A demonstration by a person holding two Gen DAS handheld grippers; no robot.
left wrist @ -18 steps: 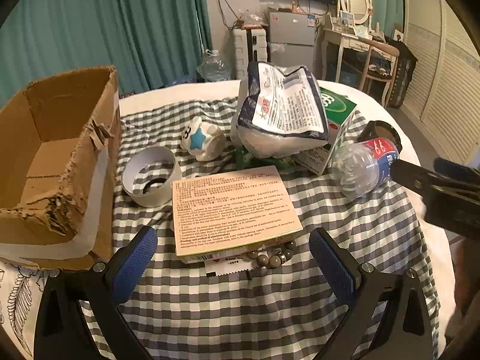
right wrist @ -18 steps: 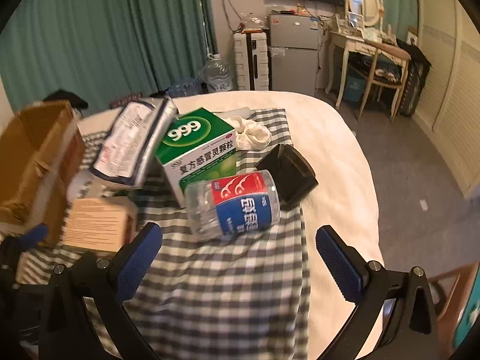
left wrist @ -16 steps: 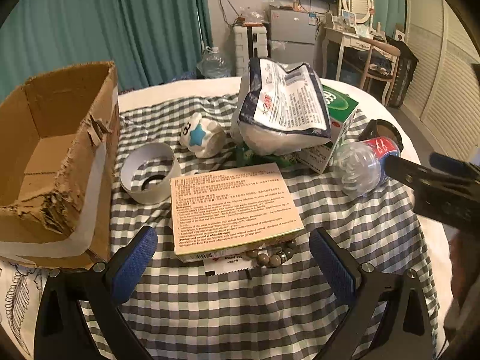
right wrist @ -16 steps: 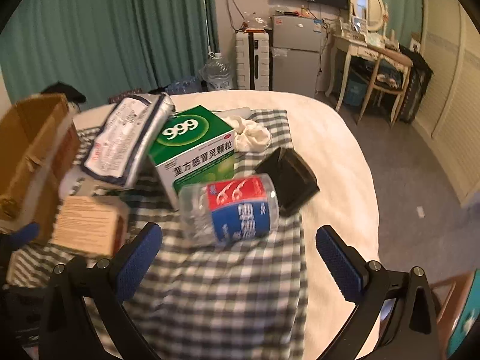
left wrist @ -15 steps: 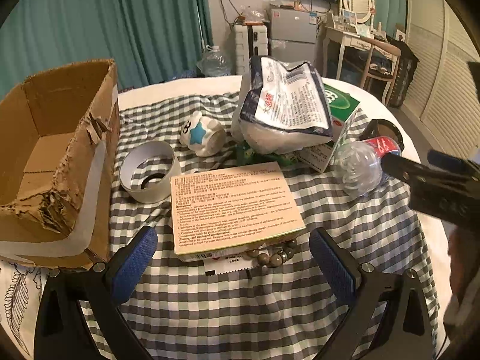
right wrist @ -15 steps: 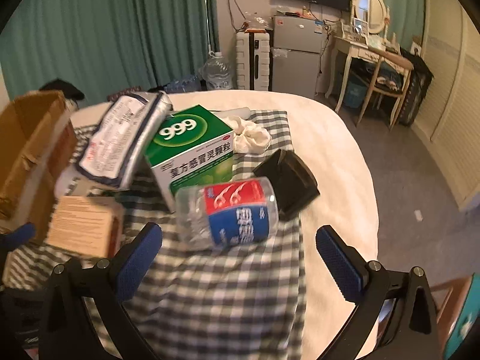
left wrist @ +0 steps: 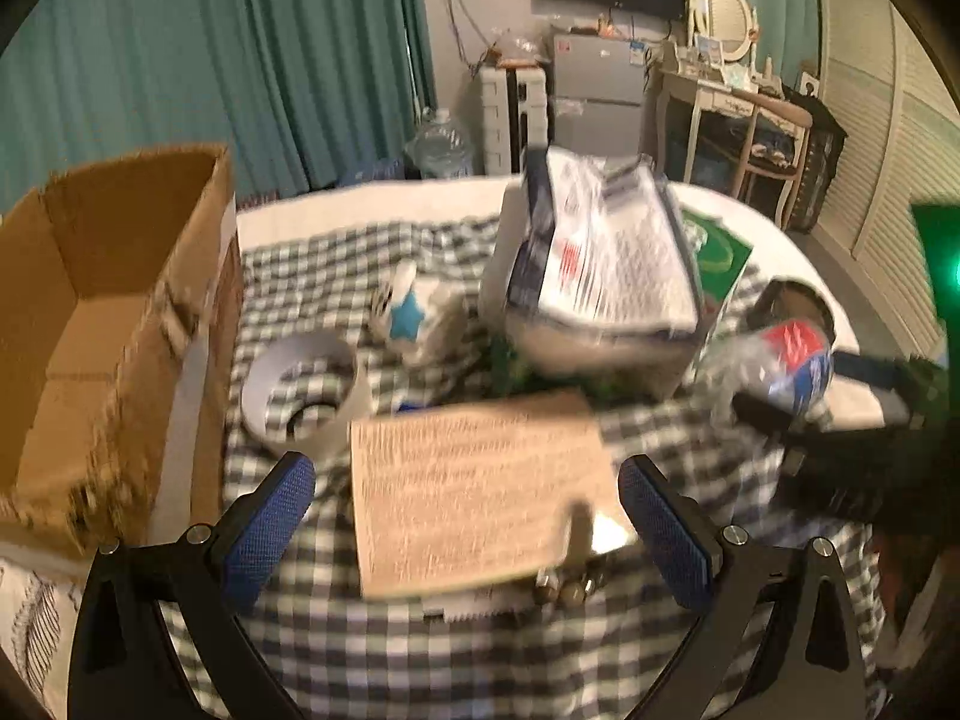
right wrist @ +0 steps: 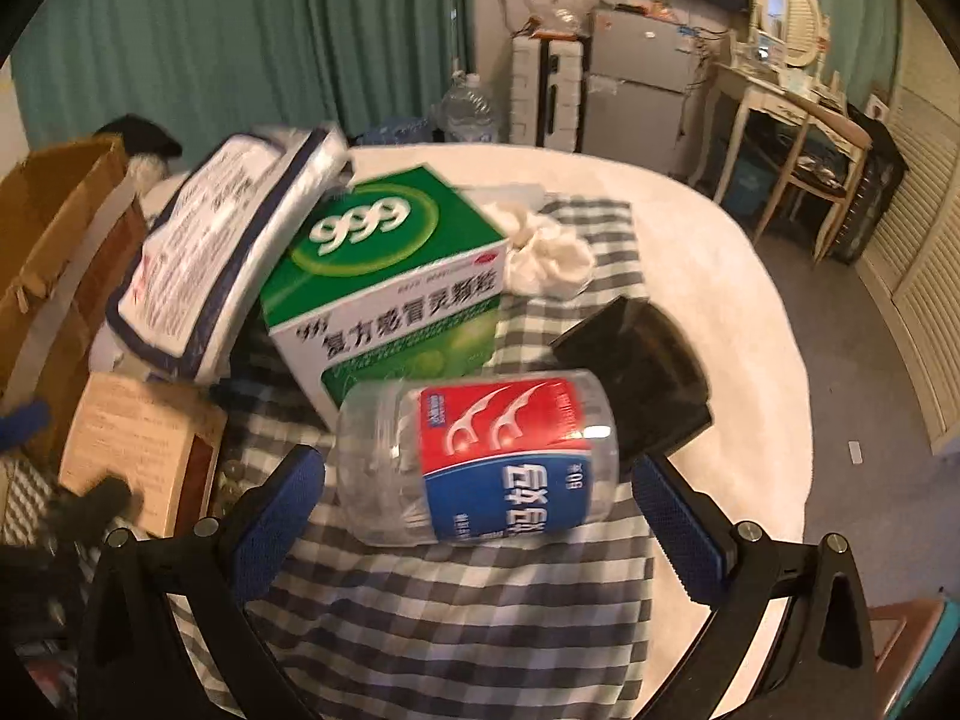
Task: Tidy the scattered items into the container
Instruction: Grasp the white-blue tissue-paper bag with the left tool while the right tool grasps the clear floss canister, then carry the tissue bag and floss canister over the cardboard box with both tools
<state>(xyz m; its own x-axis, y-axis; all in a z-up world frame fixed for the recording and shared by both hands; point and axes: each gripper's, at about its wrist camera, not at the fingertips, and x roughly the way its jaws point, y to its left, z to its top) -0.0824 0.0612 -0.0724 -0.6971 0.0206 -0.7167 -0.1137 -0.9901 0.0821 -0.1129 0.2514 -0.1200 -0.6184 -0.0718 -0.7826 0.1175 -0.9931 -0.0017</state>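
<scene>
Teal curtains [left wrist: 300,60], white vanity desk [right wrist: 780,102]

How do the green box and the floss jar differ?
The green box is opaque card, squared, green and white with 999 on top; the floss jar is clear plastic, round, with a red and blue label. The box leans tilted against the foil pouch; the jar lies on its side between the open right claw pads. Both rest on the checked cloth, outside the cardboard box.

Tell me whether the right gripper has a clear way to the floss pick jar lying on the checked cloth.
Probably yes. The right gripper has its jaws wide open on either side of the floss pick jar, with nothing between them.
</scene>
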